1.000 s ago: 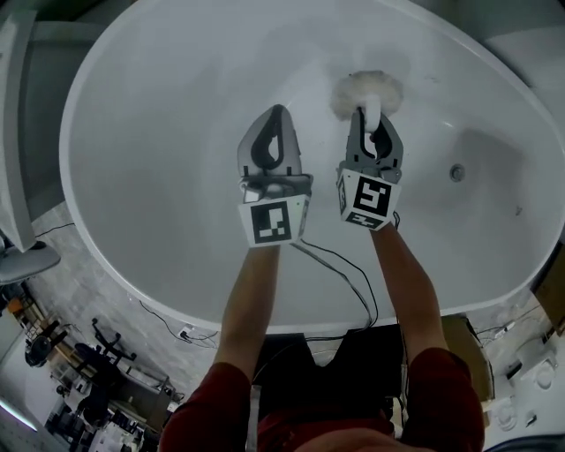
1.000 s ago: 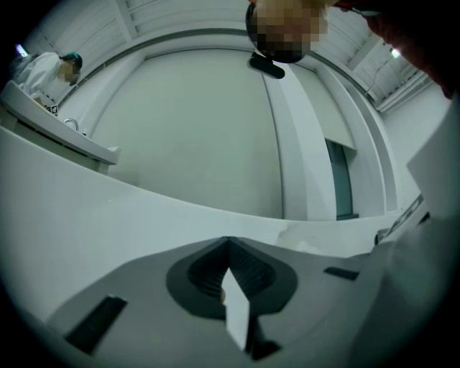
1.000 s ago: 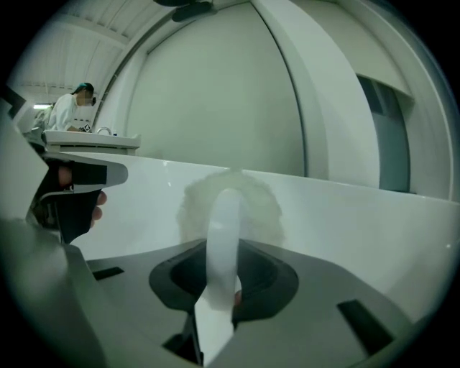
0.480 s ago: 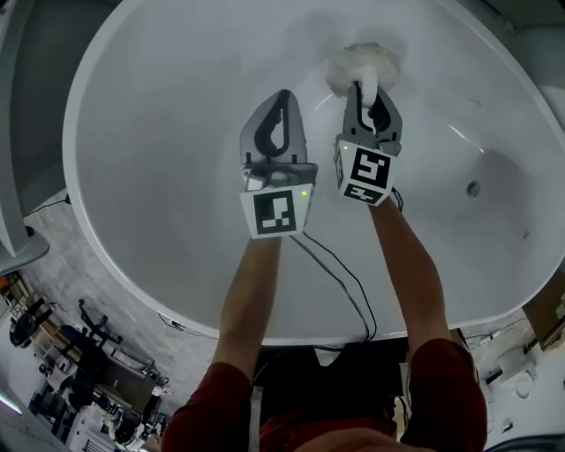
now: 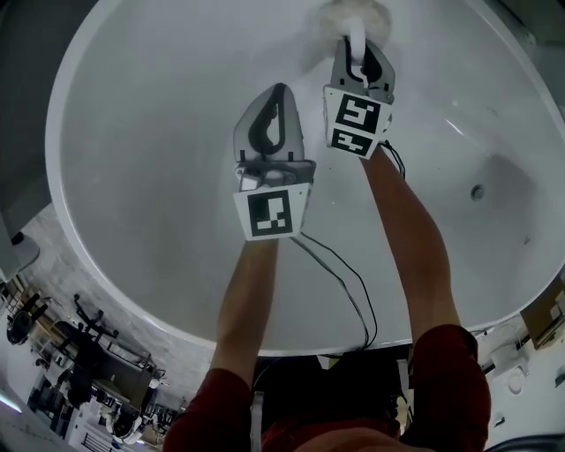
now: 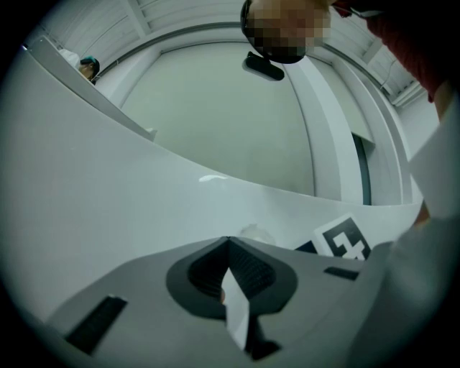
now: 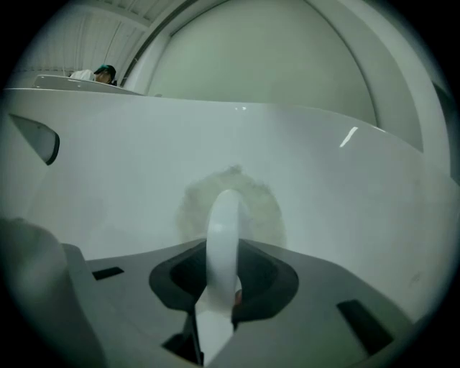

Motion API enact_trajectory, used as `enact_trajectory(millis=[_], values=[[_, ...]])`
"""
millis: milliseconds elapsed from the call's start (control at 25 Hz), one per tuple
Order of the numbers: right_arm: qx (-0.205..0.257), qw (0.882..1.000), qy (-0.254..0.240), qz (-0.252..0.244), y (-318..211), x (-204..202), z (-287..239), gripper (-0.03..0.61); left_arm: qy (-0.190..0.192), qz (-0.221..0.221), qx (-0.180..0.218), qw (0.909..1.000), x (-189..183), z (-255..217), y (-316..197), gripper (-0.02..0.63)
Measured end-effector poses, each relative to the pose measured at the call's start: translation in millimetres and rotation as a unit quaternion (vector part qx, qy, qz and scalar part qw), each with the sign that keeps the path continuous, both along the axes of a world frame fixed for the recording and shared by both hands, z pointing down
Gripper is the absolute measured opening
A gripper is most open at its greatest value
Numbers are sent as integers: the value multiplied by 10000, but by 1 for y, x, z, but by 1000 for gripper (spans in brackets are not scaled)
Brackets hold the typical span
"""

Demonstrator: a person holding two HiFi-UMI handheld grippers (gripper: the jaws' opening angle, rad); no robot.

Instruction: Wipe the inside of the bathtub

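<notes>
The white oval bathtub [image 5: 150, 132] fills the head view. My right gripper [image 5: 357, 42] reaches to the tub's far wall and is shut on the white handle [image 7: 223, 230] of a brush. The brush's fluffy round head [image 5: 355, 12] presses flat against the tub wall [image 7: 345, 194]; in the right gripper view the brush head [image 7: 259, 205] shows as a pale disc behind the handle. My left gripper [image 5: 279, 90] hovers over the tub's middle, to the left of the right one and nearer to me, jaws together with nothing held. In the left gripper view the left gripper [image 6: 228, 241] faces the tub wall [image 6: 108, 201].
The drain [image 5: 478, 191] lies in the tub floor at the right. Black cables [image 5: 344, 274] run from the grippers over the near rim. Equipment clutters the floor at lower left [image 5: 79, 380]. A person in a cap [image 7: 105, 71] stands beyond the tub.
My right gripper has pushed the brush farther up the far wall, away from me. The left gripper has stayed about where it was, still shut.
</notes>
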State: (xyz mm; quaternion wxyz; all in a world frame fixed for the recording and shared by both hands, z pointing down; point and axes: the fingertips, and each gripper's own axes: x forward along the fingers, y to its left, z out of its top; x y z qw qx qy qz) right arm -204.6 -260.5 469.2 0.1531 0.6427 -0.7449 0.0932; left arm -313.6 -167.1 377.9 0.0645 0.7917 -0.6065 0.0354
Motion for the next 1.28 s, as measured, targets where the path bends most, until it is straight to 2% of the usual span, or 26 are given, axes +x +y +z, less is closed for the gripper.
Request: enact_trajectory(millis=[160, 440, 560, 1280], values=[[43, 9999, 22, 164, -3, 9, 3, 92, -27, -1, -17, 10000, 6, 8, -3, 15], [62, 9998, 60, -197, -2, 6, 0, 92, -113, 65, -42, 9999, 11, 15, 3, 15], [10, 9999, 73, -97, 0, 15, 4, 92, -94, 96, -51, 9999, 17, 15, 7, 15], [-128, 9976, 254, 630, 45, 160, 16, 92, -158, 636, 12, 9979, 133, 4, 37, 15]])
